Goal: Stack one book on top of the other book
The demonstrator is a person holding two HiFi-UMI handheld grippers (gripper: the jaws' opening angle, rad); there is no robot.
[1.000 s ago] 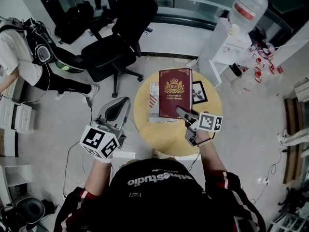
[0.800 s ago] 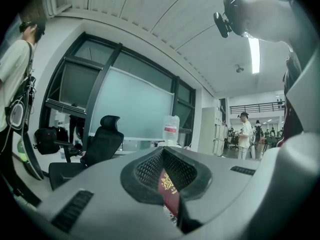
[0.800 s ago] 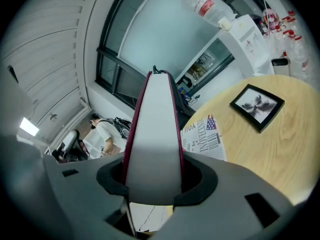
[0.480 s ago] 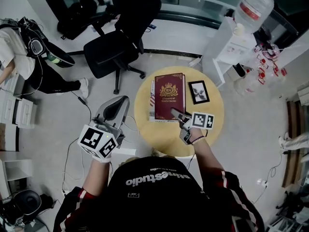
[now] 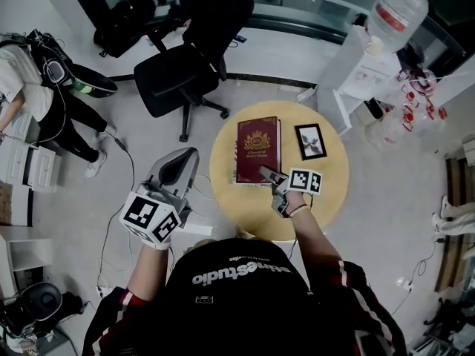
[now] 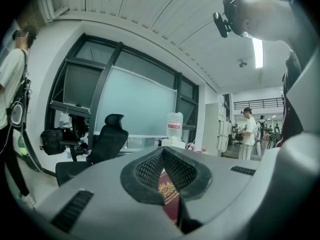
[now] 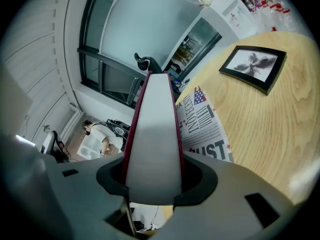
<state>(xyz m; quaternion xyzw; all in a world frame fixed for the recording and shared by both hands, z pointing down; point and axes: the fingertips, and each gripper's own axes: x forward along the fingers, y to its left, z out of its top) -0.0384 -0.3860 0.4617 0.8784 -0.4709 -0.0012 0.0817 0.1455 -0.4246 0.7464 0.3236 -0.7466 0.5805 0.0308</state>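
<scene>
Lowered since a second ago, the red book (image 5: 257,149) now sits over the white book (image 5: 234,153) on the table (image 5: 330,191), clamped by the right gripper (image 5: 267,173). Left gripper (image 5: 174,170) hangs beside the table, jaws together.

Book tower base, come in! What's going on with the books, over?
Right claw shut on red book, over white book. Left claw shut, empty, off the table. Picture frame beside, not in the way.
</scene>
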